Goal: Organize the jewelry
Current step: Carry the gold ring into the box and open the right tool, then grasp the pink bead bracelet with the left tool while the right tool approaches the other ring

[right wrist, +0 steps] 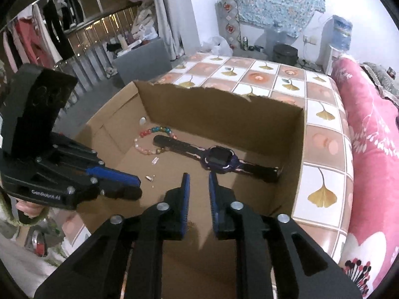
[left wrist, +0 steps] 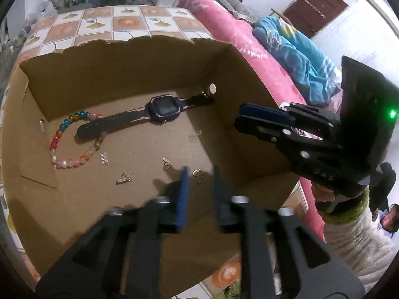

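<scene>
A cardboard box [left wrist: 74, 199] [right wrist: 298, 154] lies open on a tiled table. Inside lie a dark purple watch [left wrist: 163, 109] [right wrist: 219, 160], a coloured bead bracelet [left wrist: 67, 144] [right wrist: 154, 134] and several small gold and silver charms [left wrist: 124, 178] [right wrist: 150, 177]. My left gripper [left wrist: 199, 172] is open and empty above the box floor near a gold charm [left wrist: 198, 174]. It also shows in the right wrist view [right wrist: 136, 185]. My right gripper [right wrist: 199, 175] is open and empty over the box's near side. In the left wrist view it [left wrist: 238, 117] hovers at the box's right wall.
The tiled table [right wrist: 321, 149] carries the box. A pink floral quilt [left wrist: 239, 47] [right wrist: 374, 137] and a blue blanket [left wrist: 296, 59] lie to the right. A clothes rack [right wrist: 49, 37] and a water dispenser [right wrist: 336, 39] stand beyond the table.
</scene>
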`<state>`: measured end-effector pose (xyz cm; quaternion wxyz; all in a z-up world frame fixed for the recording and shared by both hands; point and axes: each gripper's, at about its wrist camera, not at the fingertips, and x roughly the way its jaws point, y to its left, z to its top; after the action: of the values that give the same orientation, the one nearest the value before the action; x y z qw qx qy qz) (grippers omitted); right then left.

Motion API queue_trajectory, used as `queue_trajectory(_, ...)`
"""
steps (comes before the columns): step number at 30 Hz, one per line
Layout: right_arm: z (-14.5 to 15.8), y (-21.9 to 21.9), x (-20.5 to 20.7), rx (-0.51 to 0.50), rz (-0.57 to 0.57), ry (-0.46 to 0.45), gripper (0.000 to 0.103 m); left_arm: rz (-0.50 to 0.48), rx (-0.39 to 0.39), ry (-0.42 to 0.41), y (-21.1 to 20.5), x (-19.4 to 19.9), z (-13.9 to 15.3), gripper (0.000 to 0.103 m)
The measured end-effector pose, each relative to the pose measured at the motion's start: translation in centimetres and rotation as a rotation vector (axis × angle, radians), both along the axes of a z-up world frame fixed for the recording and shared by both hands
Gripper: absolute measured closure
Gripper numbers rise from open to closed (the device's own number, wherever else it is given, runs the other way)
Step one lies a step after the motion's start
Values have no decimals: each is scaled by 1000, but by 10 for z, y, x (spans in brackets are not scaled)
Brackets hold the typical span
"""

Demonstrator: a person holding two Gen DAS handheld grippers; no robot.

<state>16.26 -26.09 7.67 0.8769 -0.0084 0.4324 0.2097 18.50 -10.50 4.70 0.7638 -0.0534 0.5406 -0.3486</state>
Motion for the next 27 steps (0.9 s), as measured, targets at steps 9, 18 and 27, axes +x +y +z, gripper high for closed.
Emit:
queue_trajectory(9, 25, -26, -27, 71, -74, -65, 77, 29, -23, -96, 23, -22, 28, 55)
queue_trajectory(18, 52, -45, -118, 193, -77, -216, 68, 62, -56, -359, 73, -97, 66, 39)
queue_trajectory(27, 20, -38, -191, 206, -112, -210, 59, -25, -68, -444, 89, -173, 44, 30)
